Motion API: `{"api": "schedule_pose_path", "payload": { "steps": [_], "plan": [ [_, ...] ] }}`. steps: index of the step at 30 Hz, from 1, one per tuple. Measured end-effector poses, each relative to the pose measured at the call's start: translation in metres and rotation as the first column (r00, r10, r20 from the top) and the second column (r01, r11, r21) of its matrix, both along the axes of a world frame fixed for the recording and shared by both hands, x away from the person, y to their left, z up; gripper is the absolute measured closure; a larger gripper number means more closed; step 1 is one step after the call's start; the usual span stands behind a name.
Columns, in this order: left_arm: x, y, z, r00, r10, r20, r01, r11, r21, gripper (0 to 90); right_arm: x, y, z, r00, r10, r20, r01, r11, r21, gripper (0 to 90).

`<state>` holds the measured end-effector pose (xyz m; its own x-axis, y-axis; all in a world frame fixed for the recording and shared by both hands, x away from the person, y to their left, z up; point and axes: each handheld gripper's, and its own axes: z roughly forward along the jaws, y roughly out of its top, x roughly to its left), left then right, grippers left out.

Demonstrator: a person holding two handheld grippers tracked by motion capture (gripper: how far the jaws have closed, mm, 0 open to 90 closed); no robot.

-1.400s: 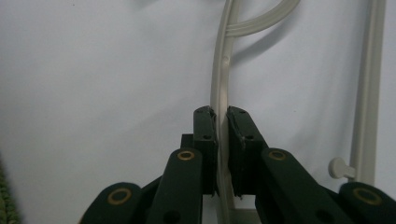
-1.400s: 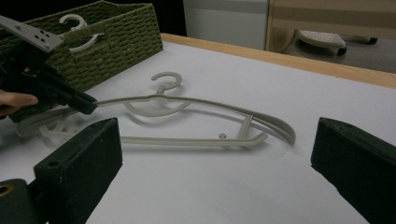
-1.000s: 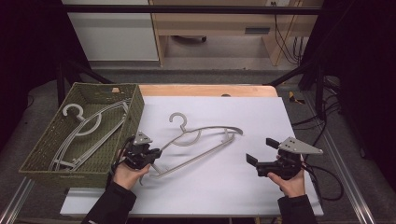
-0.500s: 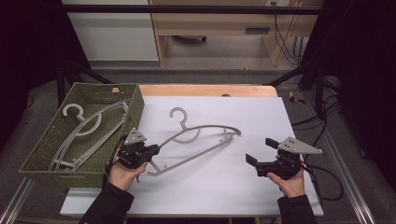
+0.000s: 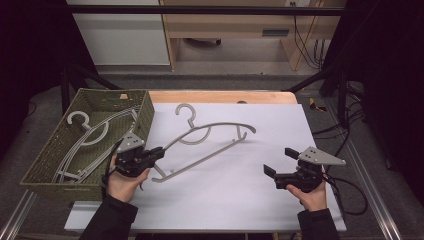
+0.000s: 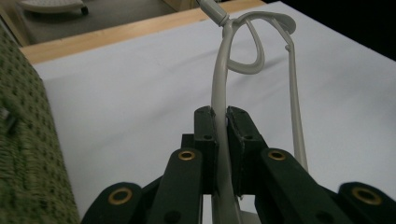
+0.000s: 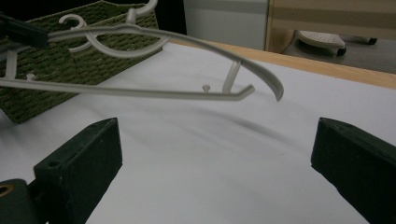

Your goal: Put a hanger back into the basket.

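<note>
1. The left gripper (image 6: 220, 140) has its two black jaws pressed together on the thin grey arm of a hanger (image 6: 219, 93). In the left gripper view, the plastic bar passes straight between the pads, with no gap at either side.
2. In the high view, this left gripper (image 5: 156, 152) sits at the left end of the hanger (image 5: 215, 137), just beside the right wall of the basket (image 5: 146, 112). The person's left hand (image 5: 122, 180) holds the gripper from below.
3. The hanger is lifted from the white table (image 5: 240, 200): in the right gripper view its far end (image 7: 261, 79) hangs free in the air and a soft shadow lies on the sheet below it. Its hook points toward the far side of the table, and the body runs from the left gripper to the right and away from the person.
4. The right gripper (image 7: 215, 154) has its jaws wide apart with nothing between them. In the high view, the right gripper (image 5: 280, 167) is above the right part of the table, well apart from the hanger, and it points toward it.
5. The green woven basket is at the left edge of the table. Inside it lie other grey hangers (image 5: 87, 135), their hooks toward the far wall.
</note>
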<state>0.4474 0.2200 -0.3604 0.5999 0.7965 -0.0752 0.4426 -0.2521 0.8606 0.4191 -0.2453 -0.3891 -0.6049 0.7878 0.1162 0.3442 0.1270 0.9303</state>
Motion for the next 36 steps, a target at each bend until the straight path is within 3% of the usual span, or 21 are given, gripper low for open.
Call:
{"api": "schedule_pose_path", "payload": {
  "steps": [5,15,19,24,27,31,36],
  "plan": [
    [-0.004,0.015,0.021,0.9986,0.025,0.046,-0.023,0.9991,-0.035,82.9,0.0,-0.001,0.0,1.0,0.001,0.001,-0.001,1.0,-0.007,2.2],
    [-0.001,0.048,0.059,0.9916,0.074,0.106,-0.07,0.9968,-0.04,82.9,0.001,-0.002,0.0,1.0,-0.009,0.0,0.009,1.0,-0.001,2.2],
    [0.001,0.067,0.067,0.9878,0.104,0.116,-0.099,0.9942,-0.041,82.9,0.001,-0.002,-0.001,0.9999,-0.01,-0.002,0.01,0.9999,-0.001,2.2],
    [0.003,0.104,0.075,0.9818,0.144,0.124,-0.135,0.9879,-0.077,82.8,0.002,-0.003,-0.001,1.0,-0.006,-0.001,0.006,0.9999,-0.009,2.2],
    [0.002,0.124,0.077,0.9769,0.174,0.123,-0.165,0.9829,-0.081,82.8,0.002,-0.002,-0.001,0.9999,-0.015,-0.004,0.015,0.9999,-0.004,2.2],
    [0.0,0.148,0.077,0.9639,0.233,0.129,-0.227,0.972,-0.062,82.9,0.003,-0.003,-0.002,0.9999,-0.012,-0.006,0.012,0.9999,-0.01,2.1],
    [-0.004,0.181,0.076,0.9484,0.288,0.132,-0.28,0.957,-0.075,82.8,0.003,-0.004,-0.002,0.9999,-0.016,-0.006,0.016,0.9998,-0.01,2.2]
  ]
}}
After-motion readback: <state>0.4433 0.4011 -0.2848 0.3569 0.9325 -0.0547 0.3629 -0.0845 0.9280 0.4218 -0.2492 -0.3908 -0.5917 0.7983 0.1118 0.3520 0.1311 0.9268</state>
